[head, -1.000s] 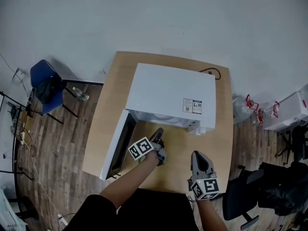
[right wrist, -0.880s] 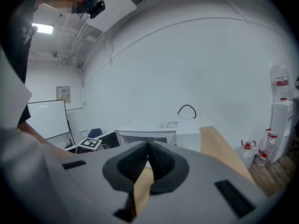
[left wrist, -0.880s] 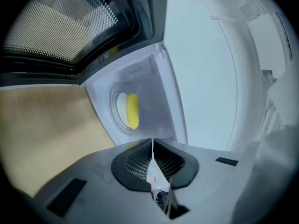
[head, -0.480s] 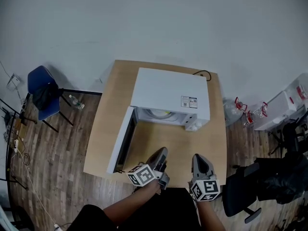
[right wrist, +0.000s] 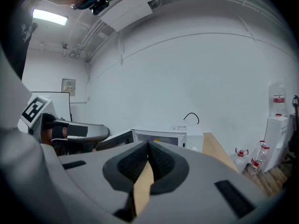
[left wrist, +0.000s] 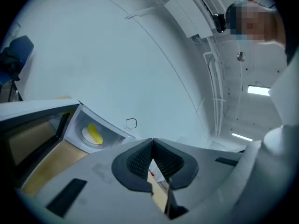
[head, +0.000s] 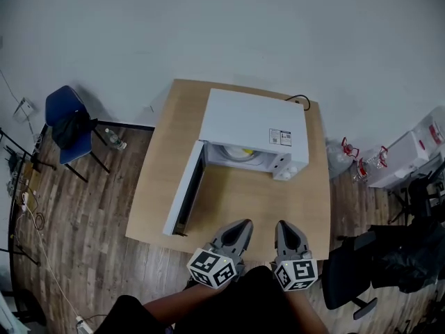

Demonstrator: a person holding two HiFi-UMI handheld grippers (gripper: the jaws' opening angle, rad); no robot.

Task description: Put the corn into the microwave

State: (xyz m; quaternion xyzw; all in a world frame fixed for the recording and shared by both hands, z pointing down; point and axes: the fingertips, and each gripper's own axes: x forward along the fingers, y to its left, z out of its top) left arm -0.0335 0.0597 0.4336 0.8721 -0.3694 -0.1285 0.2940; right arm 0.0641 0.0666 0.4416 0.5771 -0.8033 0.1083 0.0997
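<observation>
1. Two-handed retreating: drawing the left claw (head: 241,225) back from the mouth of the microwave (head: 254,124) to the near edge of the surface (head: 278,200), just beside the right claw (head: 286,226), which is also easing nearer.
2. Keeping both claws closed and empty, pads meeting with nothing between them.
3. Leaving the corn (left wrist: 95,133) lying on the white plate (left wrist: 85,135) inside the microwave, far across the surface.
4. Leaving the door (head: 186,190) swung wide open to the left.
5. Judging the placement as done, with only shutting the door possibly remaining.
</observation>
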